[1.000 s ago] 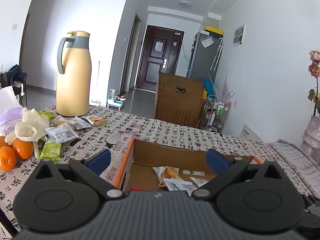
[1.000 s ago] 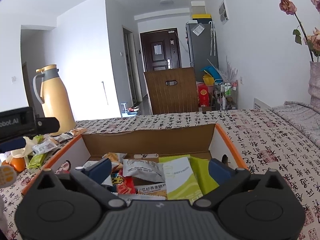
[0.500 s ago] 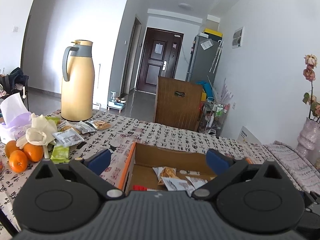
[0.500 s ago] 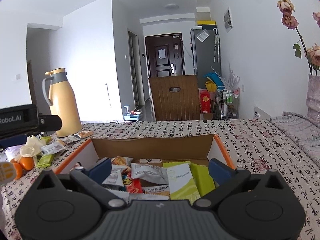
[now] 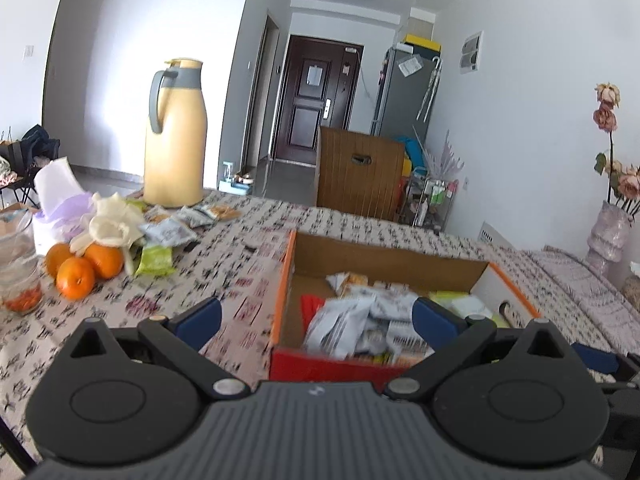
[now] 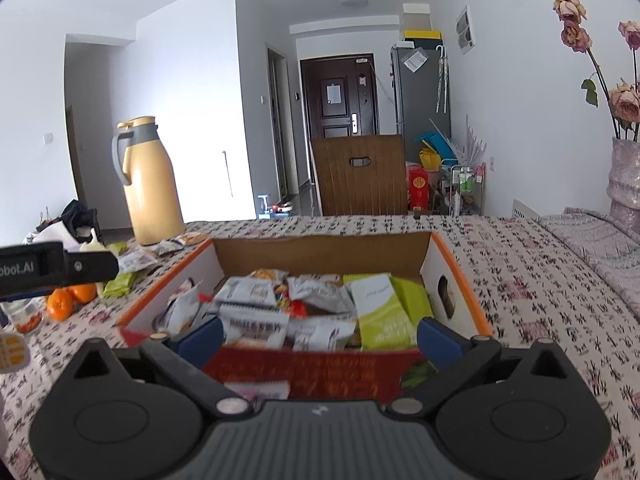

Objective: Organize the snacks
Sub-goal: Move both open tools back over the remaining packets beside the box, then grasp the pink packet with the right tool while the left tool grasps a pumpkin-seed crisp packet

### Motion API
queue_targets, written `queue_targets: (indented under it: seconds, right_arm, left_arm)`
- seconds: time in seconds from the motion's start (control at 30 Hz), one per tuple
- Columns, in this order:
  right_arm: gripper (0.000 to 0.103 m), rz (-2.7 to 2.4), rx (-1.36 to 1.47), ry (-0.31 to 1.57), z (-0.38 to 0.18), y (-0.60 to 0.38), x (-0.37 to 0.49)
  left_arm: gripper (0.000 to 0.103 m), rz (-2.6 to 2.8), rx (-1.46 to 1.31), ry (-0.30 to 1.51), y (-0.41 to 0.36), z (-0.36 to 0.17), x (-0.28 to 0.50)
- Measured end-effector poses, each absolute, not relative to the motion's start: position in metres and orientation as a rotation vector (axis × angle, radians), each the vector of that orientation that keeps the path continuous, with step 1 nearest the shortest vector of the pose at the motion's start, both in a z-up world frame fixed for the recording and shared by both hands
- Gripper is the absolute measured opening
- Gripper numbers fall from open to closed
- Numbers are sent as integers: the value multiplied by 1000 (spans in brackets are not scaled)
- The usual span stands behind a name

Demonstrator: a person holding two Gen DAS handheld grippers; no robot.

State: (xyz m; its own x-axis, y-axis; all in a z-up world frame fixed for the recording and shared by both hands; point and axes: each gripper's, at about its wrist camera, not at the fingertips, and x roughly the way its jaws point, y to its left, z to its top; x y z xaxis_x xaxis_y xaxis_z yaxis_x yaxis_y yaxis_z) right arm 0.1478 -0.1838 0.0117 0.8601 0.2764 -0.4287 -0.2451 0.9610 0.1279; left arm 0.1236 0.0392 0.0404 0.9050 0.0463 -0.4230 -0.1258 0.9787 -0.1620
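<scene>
Both my grippers, left [image 5: 316, 318] and right [image 6: 318, 334], gape empty. The box [image 6: 320, 249] holds most snacks; loose packets [image 5: 170, 233] lie at ten o'clock from my left jaws, beside the jug [image 5: 176, 136]. My left is nearer them.

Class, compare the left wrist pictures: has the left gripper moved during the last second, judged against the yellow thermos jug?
Yes. The left gripper has drawn back and risen: the thermos jug looks smaller, and the snack box shows its near red wall.
</scene>
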Motion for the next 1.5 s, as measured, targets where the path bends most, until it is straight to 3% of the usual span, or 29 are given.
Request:
queue_targets:
  seconds: [0.57, 1.17, 1.43, 1.5]
  right_arm:
    - [103, 289, 39, 583, -23, -172, 107]
    - [103, 310, -6, 600, -19, -122, 123]
    - [91, 264, -36, 653, -29, -86, 138]
    - [82, 256, -36, 658, -31, -82, 140]
  left_arm:
    - [103, 66, -159, 560, 68, -20, 85]
    - [103, 29, -189, 535, 101, -16, 82]
    - [103, -51, -116, 544, 118, 3, 95]
    - [103, -76, -100, 552, 118, 4, 98]
